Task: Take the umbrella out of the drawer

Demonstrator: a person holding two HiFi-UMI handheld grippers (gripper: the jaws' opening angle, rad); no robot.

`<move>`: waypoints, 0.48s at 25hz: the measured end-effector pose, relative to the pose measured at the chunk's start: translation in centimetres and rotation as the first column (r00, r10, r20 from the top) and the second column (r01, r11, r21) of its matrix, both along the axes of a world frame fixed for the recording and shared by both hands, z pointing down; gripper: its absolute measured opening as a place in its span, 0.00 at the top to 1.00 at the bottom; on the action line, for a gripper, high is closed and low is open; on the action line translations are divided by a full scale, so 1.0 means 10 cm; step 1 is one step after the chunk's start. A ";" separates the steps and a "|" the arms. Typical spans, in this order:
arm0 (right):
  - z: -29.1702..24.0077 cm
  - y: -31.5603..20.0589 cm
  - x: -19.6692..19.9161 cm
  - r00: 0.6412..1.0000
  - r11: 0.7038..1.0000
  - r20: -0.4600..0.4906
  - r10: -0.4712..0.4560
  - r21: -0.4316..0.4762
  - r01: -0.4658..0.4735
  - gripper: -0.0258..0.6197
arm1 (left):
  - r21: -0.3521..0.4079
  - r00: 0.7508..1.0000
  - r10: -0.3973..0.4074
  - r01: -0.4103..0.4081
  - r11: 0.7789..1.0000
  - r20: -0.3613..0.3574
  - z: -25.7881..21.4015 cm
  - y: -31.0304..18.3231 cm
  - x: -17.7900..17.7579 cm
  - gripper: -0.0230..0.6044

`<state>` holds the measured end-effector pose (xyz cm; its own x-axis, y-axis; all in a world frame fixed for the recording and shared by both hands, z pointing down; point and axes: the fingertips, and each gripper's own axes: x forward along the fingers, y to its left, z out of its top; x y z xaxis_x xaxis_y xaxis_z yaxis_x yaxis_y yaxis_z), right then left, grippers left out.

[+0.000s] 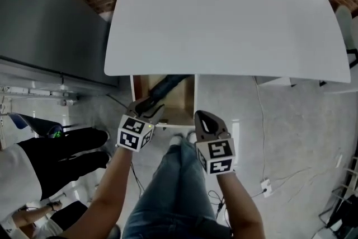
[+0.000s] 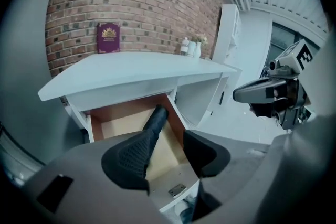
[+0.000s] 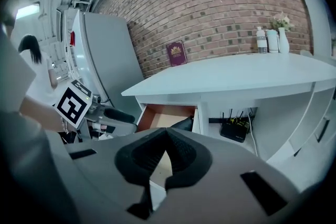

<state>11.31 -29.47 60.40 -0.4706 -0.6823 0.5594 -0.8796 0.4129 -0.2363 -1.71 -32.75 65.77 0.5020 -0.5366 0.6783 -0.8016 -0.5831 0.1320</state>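
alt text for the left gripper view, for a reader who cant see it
The left gripper, jaws apart, aims down at an open drawer under a white desk, where a dark folded umbrella lies. The right gripper, shut, shows at the right edge; a maroon book leans on the brick wall behind.

Head view stares steeply down at the white worktop (image 1: 224,14) and open drawer (image 1: 180,99) from above. Left gripper view sits close, tilted into that drawer; right gripper view faces the brick wall (image 3: 220,2) flatter. All share drawer and worktop.
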 end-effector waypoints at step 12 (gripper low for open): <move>0.90 -0.11 0.19 0.976 0.974 0.058 0.210 -0.100 -0.203 0.97 | -0.020 0.983 0.103 -0.101 0.995 0.153 0.91 -0.35 -0.01 0.55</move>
